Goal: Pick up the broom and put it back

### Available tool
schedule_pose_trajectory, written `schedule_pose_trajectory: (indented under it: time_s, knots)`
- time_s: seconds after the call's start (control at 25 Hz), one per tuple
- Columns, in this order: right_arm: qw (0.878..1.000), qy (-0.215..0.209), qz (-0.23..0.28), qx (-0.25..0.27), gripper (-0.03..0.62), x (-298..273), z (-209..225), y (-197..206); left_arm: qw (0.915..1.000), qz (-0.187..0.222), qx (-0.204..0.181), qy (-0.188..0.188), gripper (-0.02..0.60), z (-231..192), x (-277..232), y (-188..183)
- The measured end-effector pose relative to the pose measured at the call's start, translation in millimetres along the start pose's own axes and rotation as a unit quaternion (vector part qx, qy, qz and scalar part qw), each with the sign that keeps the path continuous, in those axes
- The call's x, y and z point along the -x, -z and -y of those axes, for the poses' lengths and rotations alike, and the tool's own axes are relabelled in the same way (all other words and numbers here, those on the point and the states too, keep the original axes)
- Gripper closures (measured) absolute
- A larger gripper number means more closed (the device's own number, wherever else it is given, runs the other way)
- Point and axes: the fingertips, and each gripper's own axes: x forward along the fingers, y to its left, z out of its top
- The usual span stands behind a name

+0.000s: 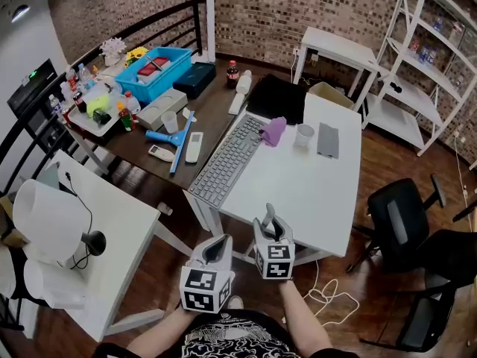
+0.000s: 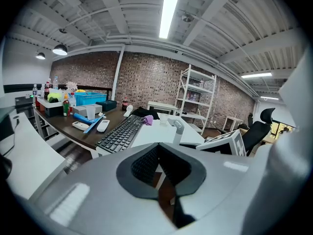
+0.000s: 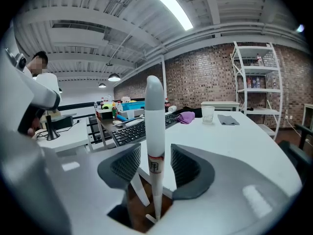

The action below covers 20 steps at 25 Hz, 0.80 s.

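The broom's white handle with a grey cap stands upright between the jaws of my right gripper. A gap shows on each side of the handle, so the pads do not press on it and the gripper is open. In the head view the handle's grey top pokes up above the right gripper, at the near edge of the white table. The broom's head is hidden. My left gripper hangs just to the left, shut and empty. The handle's cap also shows in the left gripper view.
A keyboard, a purple cloth, a cup and a grey cloth lie on the white table. A cluttered dark table stands beyond. A white side table with a lamp is at left, black chairs at right.
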Motion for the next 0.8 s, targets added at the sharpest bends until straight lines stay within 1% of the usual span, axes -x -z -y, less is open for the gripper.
schedule_pose_trajectory:
  time_s: [0.32,0.56,0.6,0.68,0.76,0.8]
  knots:
    - [1.0,0.012,0.019,-0.007,0.431,26.6,1.3,-11.1,1.0,0.007,-0.003,0.0,0.577,-2.5,6.2,-5.2]
    - [0.998,0.023,0.051,0.003,0.433,61.4,-14.9,-35.8,0.9997,0.022,-0.005,0.002,0.577,-2.1,28.7,-7.3]
    - [0.998,0.024,0.056,0.004,0.437,68.0,-21.1,-39.6,0.9997,0.023,-0.005,0.004,0.577,-2.0,33.9,-6.6]
    - [0.998,0.024,0.064,0.006,0.469,81.4,-34.9,-45.8,0.9996,0.027,-0.006,0.008,0.577,-1.4,45.1,-5.6]
    - [0.997,0.024,0.073,0.009,0.48,96.0,-49.4,-50.6,0.9994,0.032,-0.007,0.012,0.577,-0.2,57.4,-4.4]
    - [0.997,0.024,0.078,0.01,0.501,103.8,-56.8,-52.7,0.9993,0.034,-0.008,0.014,0.577,0.2,63.7,-3.5]
